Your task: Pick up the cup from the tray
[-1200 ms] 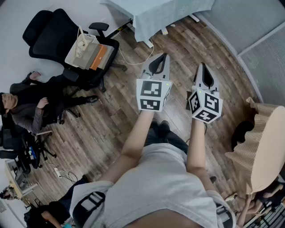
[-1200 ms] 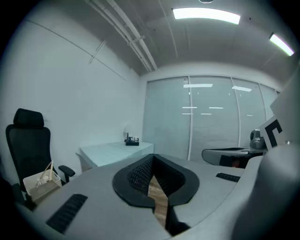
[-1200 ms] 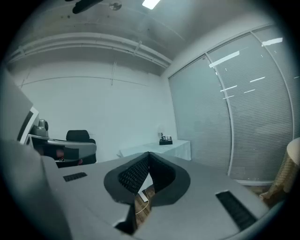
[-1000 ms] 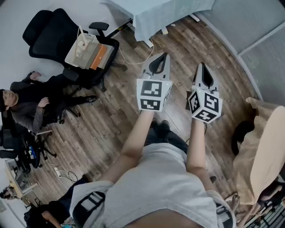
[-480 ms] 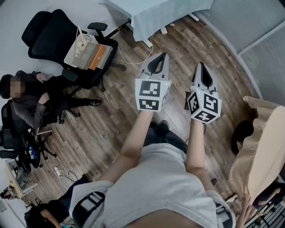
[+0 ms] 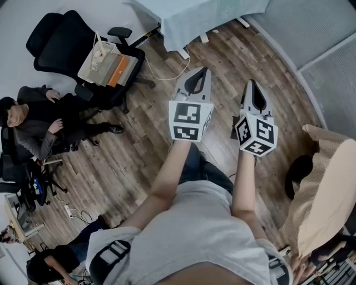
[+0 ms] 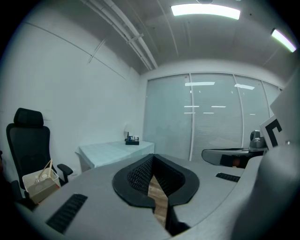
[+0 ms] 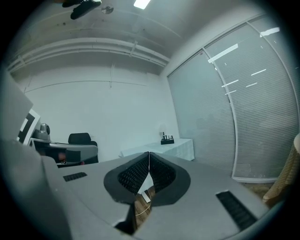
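Note:
A small dark tray [image 7: 131, 140] with a few small items stands on a far table under a pale cloth [image 7: 115, 152]; it is too small to pick out a cup. The right gripper view shows the same tray [image 8: 167, 139] and table [image 8: 159, 147]. In the head view only the table's near end [image 6: 206, 16] shows at the top. My left gripper [image 6: 202, 70] and right gripper [image 6: 251, 83] are held side by side above the wooden floor, well short of the table. Both are shut with nothing between the jaws, as their own views show [image 7: 152, 157] [image 8: 149, 153].
A black office chair [image 6: 61, 39] with a bag and boxes [image 6: 105, 61] on its seat stands at the left. Below it sits a person [image 6: 39, 128]. A white cable [image 6: 167, 75] lies on the floor before the table. A beige covered shape [image 6: 325, 183] is at the right, frosted partitions [image 6: 328, 50] behind.
Both grippers have edged slightly toward the table, still shut. The beige shape at the right has shifted in view, and the seated person has moved a little.

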A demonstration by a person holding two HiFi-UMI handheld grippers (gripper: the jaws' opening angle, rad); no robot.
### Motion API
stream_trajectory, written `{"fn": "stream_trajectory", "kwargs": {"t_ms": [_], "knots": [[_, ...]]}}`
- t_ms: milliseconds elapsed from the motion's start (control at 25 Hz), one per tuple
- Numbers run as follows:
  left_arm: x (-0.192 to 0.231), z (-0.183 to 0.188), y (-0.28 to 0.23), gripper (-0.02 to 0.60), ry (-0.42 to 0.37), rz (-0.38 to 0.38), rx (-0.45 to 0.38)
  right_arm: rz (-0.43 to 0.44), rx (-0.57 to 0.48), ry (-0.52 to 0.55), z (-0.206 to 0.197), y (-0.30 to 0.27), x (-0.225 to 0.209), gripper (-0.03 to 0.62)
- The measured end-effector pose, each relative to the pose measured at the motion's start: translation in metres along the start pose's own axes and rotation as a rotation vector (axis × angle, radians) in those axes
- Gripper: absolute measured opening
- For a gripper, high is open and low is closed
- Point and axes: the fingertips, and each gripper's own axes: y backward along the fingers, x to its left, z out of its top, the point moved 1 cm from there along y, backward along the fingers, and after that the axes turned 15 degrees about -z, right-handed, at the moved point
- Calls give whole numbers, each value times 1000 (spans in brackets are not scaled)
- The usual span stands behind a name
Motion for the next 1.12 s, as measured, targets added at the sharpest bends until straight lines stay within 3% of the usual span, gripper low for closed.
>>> {"fn": "stream_trajectory", "kwargs": {"t_ms": [440,1120], "knots": [[62,-4,-67,6,12,-2,14,-39,-4,-35,0,-82,-3,8],[220,69,-228,6,-31,-21,-27,-69,-49,-15,56,-302,34,8]]}}
